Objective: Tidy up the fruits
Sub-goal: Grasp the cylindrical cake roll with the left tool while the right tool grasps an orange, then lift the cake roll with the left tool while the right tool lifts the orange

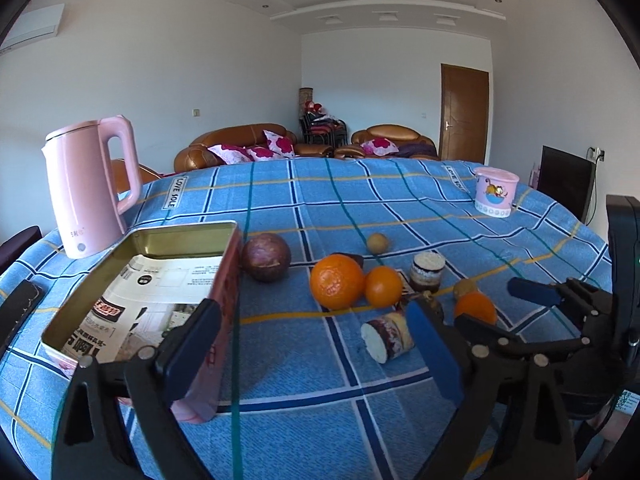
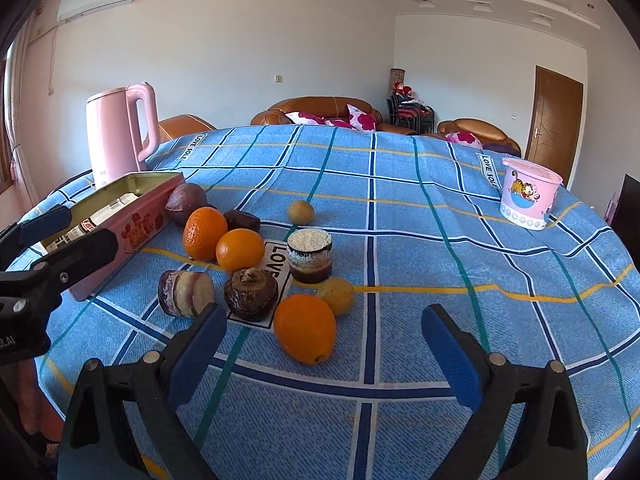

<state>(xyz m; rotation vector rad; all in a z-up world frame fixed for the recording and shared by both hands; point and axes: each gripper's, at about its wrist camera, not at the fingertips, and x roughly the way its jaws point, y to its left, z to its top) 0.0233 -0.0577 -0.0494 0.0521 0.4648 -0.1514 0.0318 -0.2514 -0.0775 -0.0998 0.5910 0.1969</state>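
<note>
Your left tongs (image 1: pixel 316 356) and right tongs (image 2: pixel 324 354) both gape wide, holding nothing. The fruits, oranges (image 2: pixel 305 328) among them, lie clustered on the counter (image 2: pixel 440 208) beside the open tin (image 1: pixel 136 240).

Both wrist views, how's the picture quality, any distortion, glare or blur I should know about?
Left wrist view: strong fisheye bend, the tablecloth bulges like a dome, corners vignetted black; daylight, sharp fruit, the tin rim glints. Right wrist view: same curvature and dark corners; the nearest orange is crisp and casts a soft shadow; no motion blur.
</note>
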